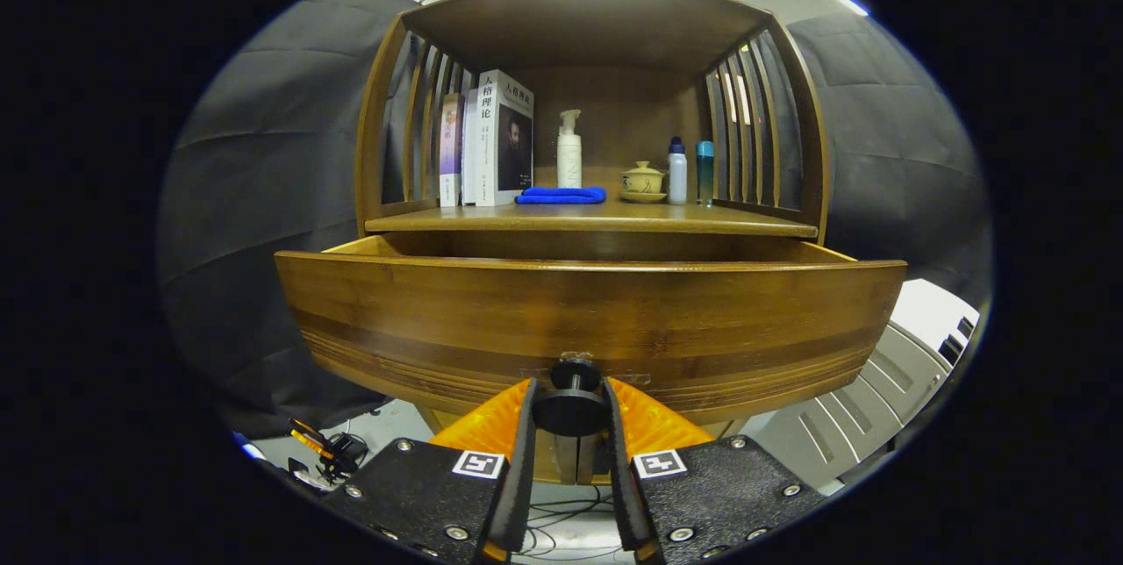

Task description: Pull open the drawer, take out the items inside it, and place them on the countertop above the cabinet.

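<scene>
Gripper view. Gripper [570, 411] pinching the dark round knob [570, 410] of the drawer [579, 319], one finger pressed on each side of the knob disc, the knob's thin stem running forward into the drawer front.

Drawer pulled out from the cabinet [588, 30], its broad wooden front just beyond the fingers, banded in lighter and darker grain. Inside of the drawer hidden behind the front panel; contents impossible to tell.

Above the drawer, the counter [746, 225], set inside an open shelf bay with slatted side walls. At the counter's left rear, upright books [491, 139] leaning against the left slats. Near the middle, a white pump bottle [569, 150] standing towards the back, with a folded blue cloth [561, 195] lying flat in front of it, close to the counter's front edge. Right of centre, a small lidded cup [643, 179] on a saucer, then a white bottle [676, 170] with a blue cap, then a teal bottle [704, 172] just beside it, near the right slats.

Below the drawer, cables [561, 512] on a pale floor.
</scene>
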Available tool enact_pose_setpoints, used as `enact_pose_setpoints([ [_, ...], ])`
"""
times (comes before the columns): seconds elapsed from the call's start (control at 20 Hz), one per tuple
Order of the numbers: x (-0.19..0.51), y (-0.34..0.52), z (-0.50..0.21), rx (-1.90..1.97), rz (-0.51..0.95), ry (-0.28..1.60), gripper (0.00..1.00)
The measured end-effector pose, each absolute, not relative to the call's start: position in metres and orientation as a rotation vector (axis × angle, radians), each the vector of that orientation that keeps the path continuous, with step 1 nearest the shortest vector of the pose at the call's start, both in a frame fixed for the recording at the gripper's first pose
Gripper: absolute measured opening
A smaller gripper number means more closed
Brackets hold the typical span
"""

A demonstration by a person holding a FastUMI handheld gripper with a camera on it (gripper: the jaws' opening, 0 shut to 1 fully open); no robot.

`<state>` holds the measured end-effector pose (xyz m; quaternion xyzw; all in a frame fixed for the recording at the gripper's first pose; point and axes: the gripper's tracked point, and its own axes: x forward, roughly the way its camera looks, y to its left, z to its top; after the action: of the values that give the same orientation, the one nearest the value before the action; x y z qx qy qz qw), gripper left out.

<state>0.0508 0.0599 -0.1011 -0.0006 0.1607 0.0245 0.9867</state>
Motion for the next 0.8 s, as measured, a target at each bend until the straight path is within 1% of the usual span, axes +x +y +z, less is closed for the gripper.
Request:
enact_pose_setpoints([
  [0.8,-0.015,0.072,-0.104,0.023,0.051,0.407,0.40],
])
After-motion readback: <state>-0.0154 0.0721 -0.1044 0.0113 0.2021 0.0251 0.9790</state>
